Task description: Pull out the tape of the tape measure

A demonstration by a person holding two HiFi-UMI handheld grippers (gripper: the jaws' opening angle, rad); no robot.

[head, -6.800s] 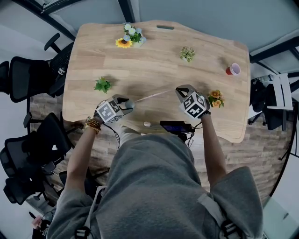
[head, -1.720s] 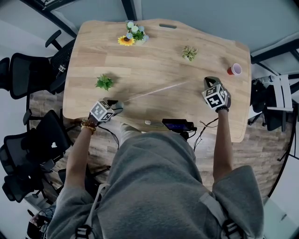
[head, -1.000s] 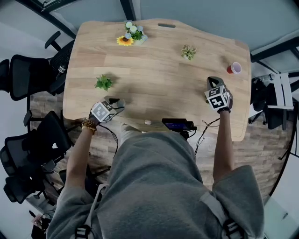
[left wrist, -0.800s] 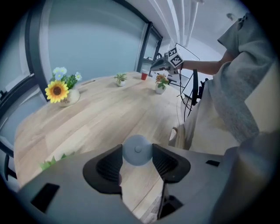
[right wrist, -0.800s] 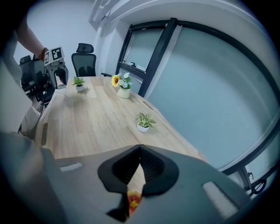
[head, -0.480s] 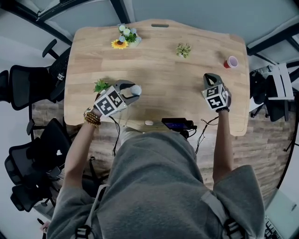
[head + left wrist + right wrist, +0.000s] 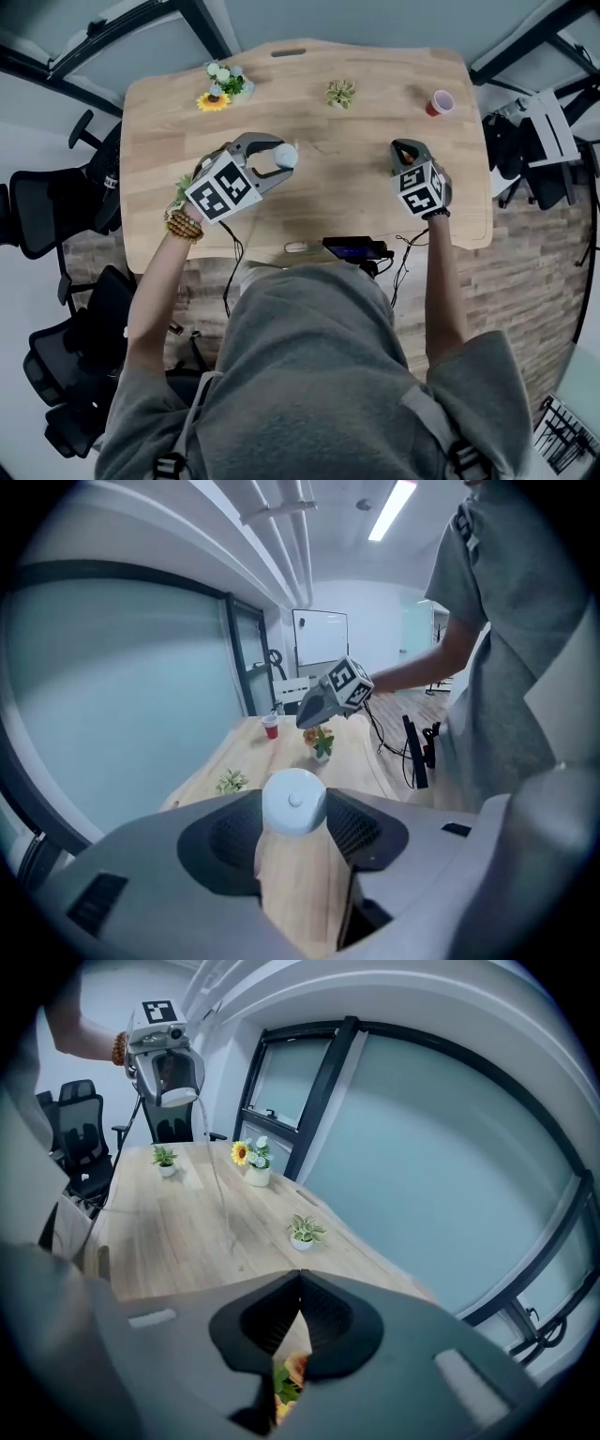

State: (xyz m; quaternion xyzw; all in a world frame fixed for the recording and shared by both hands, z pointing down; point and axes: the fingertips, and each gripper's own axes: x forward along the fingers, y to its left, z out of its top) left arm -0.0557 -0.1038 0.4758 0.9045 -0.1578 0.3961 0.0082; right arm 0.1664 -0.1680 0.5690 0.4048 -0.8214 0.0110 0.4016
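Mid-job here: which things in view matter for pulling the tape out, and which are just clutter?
Job: tape measure gripped in left gripper; its thin tape; right gripper.
Clutter: sunflower pot; leafy plant; red cup; orange flowers.

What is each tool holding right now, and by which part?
The left tool grips the round white tape measure by its rim. The right tool is shut; whether it pinches the tape cannot be told.

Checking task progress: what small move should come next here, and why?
Probably draw the left hand-held gripper farther from the right hand-held gripper. The left clamps the white tape measure above the table, and a thin tape trails from it toward the right's closed jaws.
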